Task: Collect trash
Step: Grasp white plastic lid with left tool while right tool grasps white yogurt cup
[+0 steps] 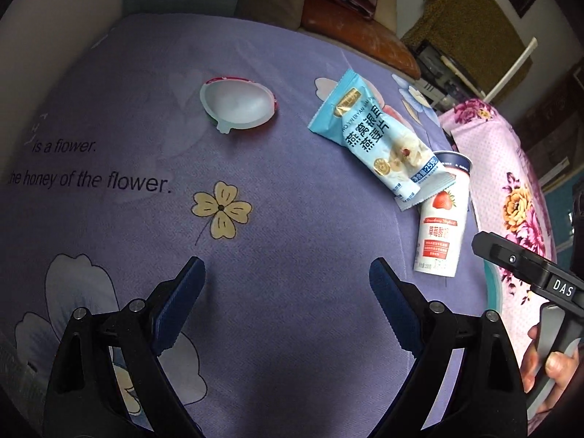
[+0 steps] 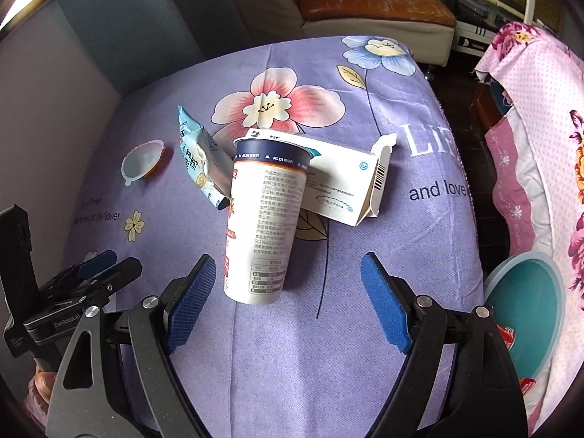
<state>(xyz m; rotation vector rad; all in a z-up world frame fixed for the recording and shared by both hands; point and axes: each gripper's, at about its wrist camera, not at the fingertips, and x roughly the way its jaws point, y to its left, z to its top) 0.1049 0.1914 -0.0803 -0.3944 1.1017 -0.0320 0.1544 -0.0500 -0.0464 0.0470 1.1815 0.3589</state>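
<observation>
Trash lies on a purple flowered cloth (image 1: 292,248). A white yogurt cup (image 2: 262,226) rests on its side just beyond my right gripper (image 2: 288,284), which stands open and empty, its left pad close to the cup's base. The same cup (image 1: 441,230) shows right of my left gripper (image 1: 288,284), also open with nothing between its fingers. A light-blue snack wrapper (image 1: 379,142) leans over the cup's rim. A small clear jelly cup (image 1: 237,104) lies farther left. A white carton box (image 2: 343,186) lies behind the yogurt cup.
A pink floral cloth (image 2: 540,116) covers furniture on the right, with a teal-rimmed bin (image 2: 525,314) below it holding some red packaging. A sofa with an orange cushion (image 2: 372,3) stands behind. The other gripper (image 1: 525,266) and a hand (image 1: 551,368) show at the left wrist view's right edge.
</observation>
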